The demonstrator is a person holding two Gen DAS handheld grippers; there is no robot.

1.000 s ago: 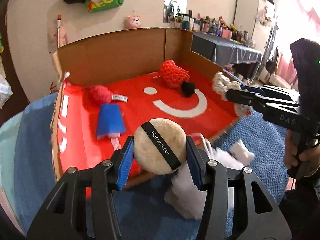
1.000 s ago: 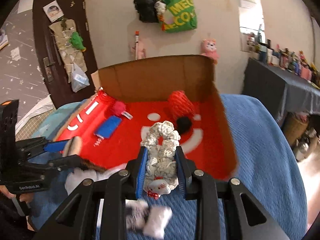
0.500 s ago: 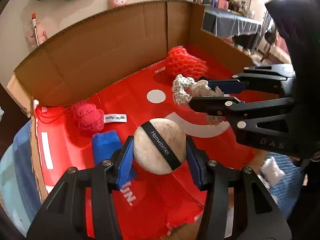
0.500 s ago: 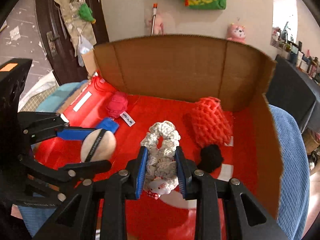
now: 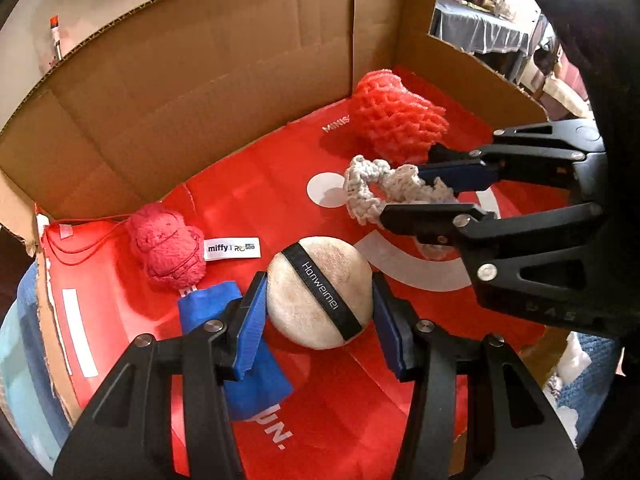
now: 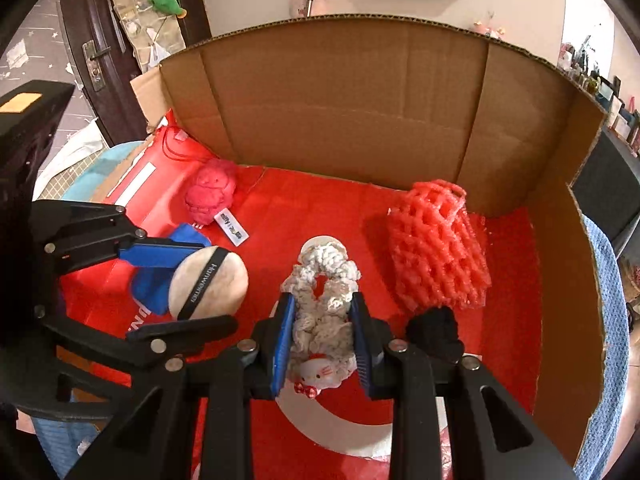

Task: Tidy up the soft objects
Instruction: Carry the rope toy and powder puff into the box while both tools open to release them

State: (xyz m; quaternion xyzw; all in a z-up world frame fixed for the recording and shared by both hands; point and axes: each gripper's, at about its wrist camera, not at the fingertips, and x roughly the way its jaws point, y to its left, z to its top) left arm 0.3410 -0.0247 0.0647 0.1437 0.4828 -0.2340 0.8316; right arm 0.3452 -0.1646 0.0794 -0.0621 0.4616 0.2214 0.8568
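Tongs (image 5: 319,307) grip my puff (image 5: 319,292); other tongs (image 6: 323,330) grip scrunchie (image 6: 323,300), box (image 5: 256,208) floor at 12 o'clock.

"Hanweimei" runs along the puff's strap (image 5: 325,289); "miffy" marks the white tag (image 5: 231,247)

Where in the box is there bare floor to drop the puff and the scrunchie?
Bare red floor runs along the back wall between the pink plush and red foam net. The left is crowded: blue pouch against the plush. A black pom-pom sits by the net.
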